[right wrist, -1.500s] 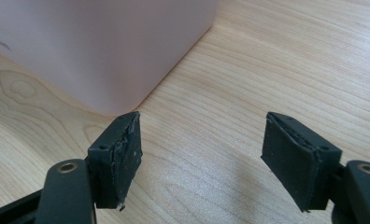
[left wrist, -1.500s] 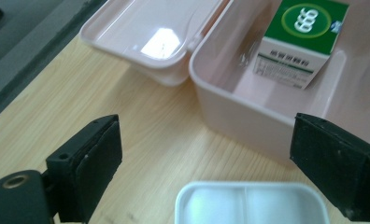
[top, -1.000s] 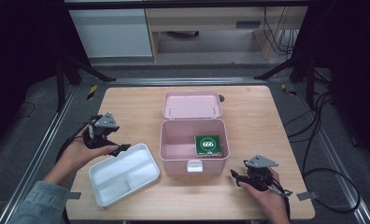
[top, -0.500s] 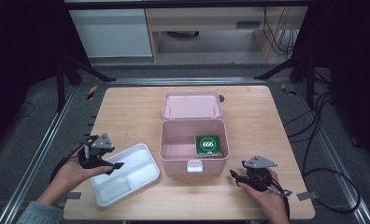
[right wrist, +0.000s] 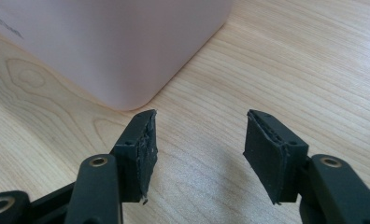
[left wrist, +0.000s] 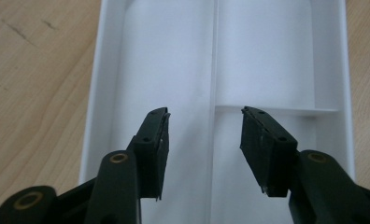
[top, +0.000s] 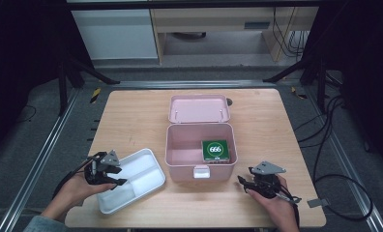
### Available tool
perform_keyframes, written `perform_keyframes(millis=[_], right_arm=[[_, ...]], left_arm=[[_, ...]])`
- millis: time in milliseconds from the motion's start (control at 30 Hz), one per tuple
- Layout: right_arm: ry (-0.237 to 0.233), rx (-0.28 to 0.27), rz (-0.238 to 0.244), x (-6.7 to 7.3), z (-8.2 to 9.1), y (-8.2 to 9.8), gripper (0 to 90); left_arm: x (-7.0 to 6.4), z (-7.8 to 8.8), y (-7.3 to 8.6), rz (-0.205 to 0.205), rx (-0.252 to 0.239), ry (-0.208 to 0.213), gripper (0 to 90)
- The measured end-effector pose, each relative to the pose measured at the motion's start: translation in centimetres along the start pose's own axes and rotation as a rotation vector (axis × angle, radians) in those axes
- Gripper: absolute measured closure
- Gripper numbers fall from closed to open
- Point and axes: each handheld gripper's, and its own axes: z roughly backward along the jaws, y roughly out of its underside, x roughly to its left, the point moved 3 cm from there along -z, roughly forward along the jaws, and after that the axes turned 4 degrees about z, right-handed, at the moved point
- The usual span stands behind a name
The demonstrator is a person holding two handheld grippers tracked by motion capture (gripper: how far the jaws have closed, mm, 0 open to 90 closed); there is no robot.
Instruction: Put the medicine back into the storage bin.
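Note:
A white compartment tray (top: 143,165) lies on the table's front left. My left gripper (top: 118,177) sits low over its near end. In the left gripper view the gripper (left wrist: 205,114) straddles the tray's long divider ridge (left wrist: 214,65); its jaws have just been closing and stand apart from the ridge. An open pink box (top: 177,153) in the middle holds a green "666" pack (top: 214,149). My right gripper (top: 241,181) rests by the box's front right corner (right wrist: 103,42). That gripper (right wrist: 201,114) has been closing slightly over bare wood, with nothing between its jaws.
The box's pink lid (top: 199,108) lies folded back behind it. A wooden table (top: 272,125) carries everything, with open wood at its back left and right. Cables (top: 334,145) trail on the floor to the right.
My left hand has come down and toward the near edge, onto the tray's end, and its jaws have narrowed. The right hand has stayed put, its jaws a little narrower.

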Motion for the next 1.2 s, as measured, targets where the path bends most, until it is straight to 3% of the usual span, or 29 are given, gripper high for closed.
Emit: perform_keyframes(millis=[433, 800, 1100, 1200], right_arm=[[-0.002, 0.002, 0.003, 0.0, 0.0, 0.0, 44.2], [-0.005, 0.003, -0.001, 0.0, 0.0, 0.0, 44.4], [-0.008, 0.006, 0.002, 0.0, 0.0, 0.0, 44.3], [-0.009, 0.007, 0.0, 0.0, -0.1, 0.1, 44.3]], left_arm=[[0.2, -2.5, 0.9, 0.007, 0.053, 0.034, 67.9], [0.1, -3.0, 0.1, -0.032, 0.09, 0.04, 74.8], [0.3, -3.1, 0.3, -0.034, 0.071, 0.063, 88.5], [0.3, -3.0, 0.4, -0.04, 0.062, 0.064, 89.0]])
